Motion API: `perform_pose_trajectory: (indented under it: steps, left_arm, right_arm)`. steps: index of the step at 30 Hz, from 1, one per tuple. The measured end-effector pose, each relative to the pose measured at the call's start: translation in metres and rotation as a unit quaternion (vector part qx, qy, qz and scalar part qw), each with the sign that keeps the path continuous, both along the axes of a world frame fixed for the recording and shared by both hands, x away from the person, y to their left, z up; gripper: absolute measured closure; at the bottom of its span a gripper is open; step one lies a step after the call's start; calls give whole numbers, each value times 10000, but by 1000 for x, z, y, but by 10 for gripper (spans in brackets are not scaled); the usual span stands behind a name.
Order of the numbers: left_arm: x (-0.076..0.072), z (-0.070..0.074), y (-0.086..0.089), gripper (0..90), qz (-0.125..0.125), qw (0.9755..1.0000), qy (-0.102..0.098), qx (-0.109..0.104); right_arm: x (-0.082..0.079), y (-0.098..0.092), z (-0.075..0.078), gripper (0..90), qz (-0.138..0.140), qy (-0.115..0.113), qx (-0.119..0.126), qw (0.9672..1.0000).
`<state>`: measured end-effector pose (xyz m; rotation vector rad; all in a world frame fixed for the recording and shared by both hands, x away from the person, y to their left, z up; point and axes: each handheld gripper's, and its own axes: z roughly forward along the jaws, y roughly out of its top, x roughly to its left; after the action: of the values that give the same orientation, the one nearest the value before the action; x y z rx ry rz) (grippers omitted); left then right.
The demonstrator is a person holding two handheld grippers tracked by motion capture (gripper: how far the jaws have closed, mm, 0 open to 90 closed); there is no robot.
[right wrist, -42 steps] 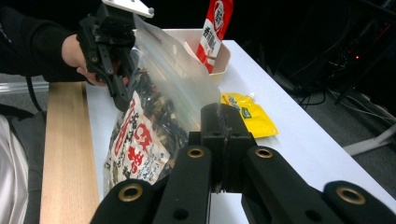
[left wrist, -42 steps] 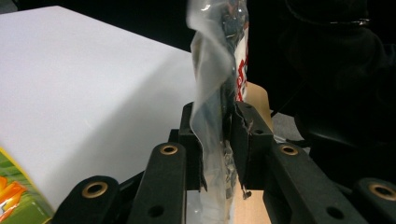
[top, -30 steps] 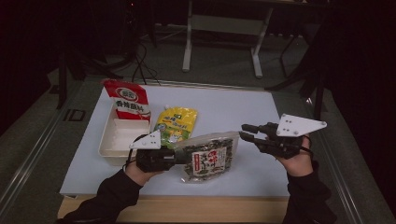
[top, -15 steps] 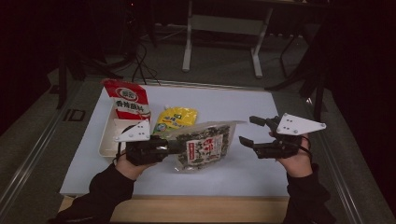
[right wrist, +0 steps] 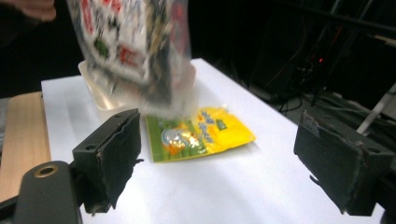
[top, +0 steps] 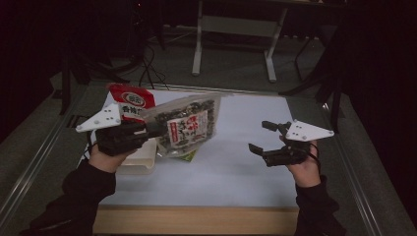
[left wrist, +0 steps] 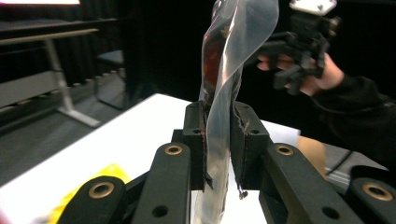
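left gripper (left wrist: 218,135): clamped on clear snack bag (top: 189,127) | right gripper (top: 265,137): jaws just opened, empty | white tray (top: 140,160): red packet (top: 132,101) inside

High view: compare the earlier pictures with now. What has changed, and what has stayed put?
The left hand-held gripper, shut on the clear snack bag, has lifted it off the table. The right hand-held gripper has just opened its jaws, with nothing between them. The yellow packet, white tray and red packet stayed put.

Black sleeves (top: 83,189) reach each wrist; each black gripper (top: 268,140) carries brass-ringed pivots and a grey three-cornered plate (top: 307,131).
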<state>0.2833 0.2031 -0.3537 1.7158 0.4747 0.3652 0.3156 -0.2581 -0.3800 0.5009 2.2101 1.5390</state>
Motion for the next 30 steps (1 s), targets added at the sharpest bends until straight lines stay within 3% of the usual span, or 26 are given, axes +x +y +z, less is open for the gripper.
perform_pose_trajectory:
  steps: [4,11,12,17,19,30]
  left_arm:
    - [3,4,22,789,322,9995,-33,8]
    - [5,3,50,789,648,9978,-23,120]
    - [5,2,59,789,784,9967,-4,191]
    - [6,-3,77,789,1011,9941,113,370]
    - [6,-5,80,789,1033,9936,137,426]
    - [9,-20,101,788,1459,9855,366,785]
  right_arm:
    - [2,4,-6,146,83,87,-17,9999]
    - [2,8,-7,146,168,84,37,9998]
    - [3,8,-8,146,179,101,54,9998]
    - [3,9,-9,146,165,116,32,9998]
    - [3,10,-9,146,160,122,28,9998]
    - [4,13,-11,145,190,119,8,9997]
